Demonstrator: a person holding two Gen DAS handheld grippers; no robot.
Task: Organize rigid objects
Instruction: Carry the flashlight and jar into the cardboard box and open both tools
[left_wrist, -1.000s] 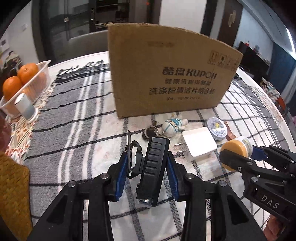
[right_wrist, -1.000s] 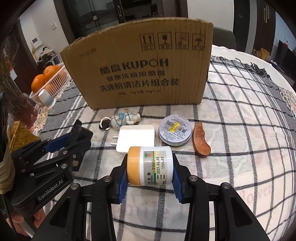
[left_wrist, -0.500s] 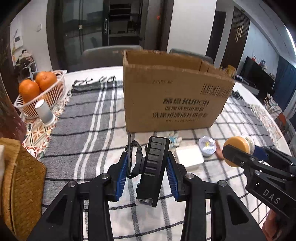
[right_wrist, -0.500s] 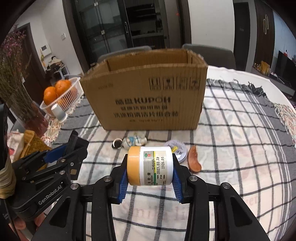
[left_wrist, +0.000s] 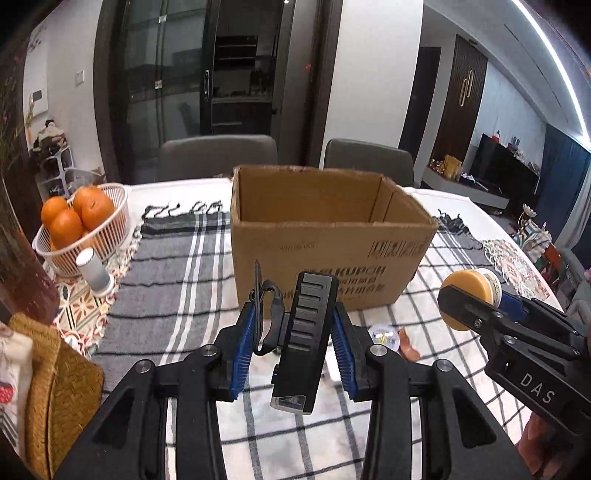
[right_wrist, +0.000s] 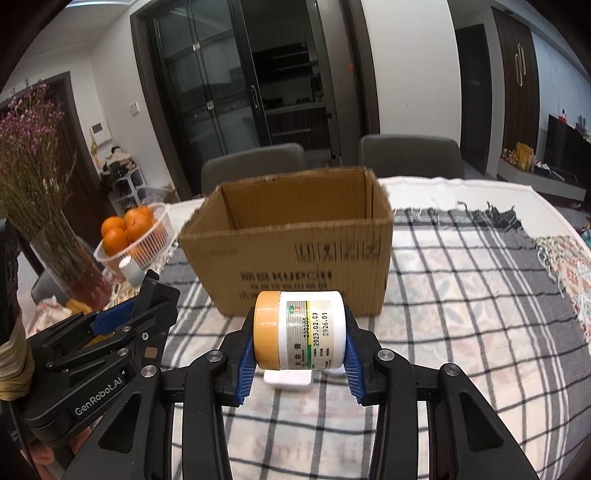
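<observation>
My left gripper is shut on a black ribbed flashlight-like tool with a clip and ring on its left side, held above the checked cloth. My right gripper is shut on a white jar with an orange lid, lying sideways between the pads; the same jar shows at the right of the left wrist view. An open cardboard box stands ahead of both grippers, and its inside looks bare where I can see it. A white charger lies on the cloth under the jar.
A white basket of oranges and a small white cylinder sit at the left. A vase of dried flowers stands further left. A round tin and a brown piece lie near the box. Grey chairs stand behind the table.
Both grippers have risen with their loads and tilted up, so the box's open top has come into view. The small items on the cloth have dropped low behind the fingers.
</observation>
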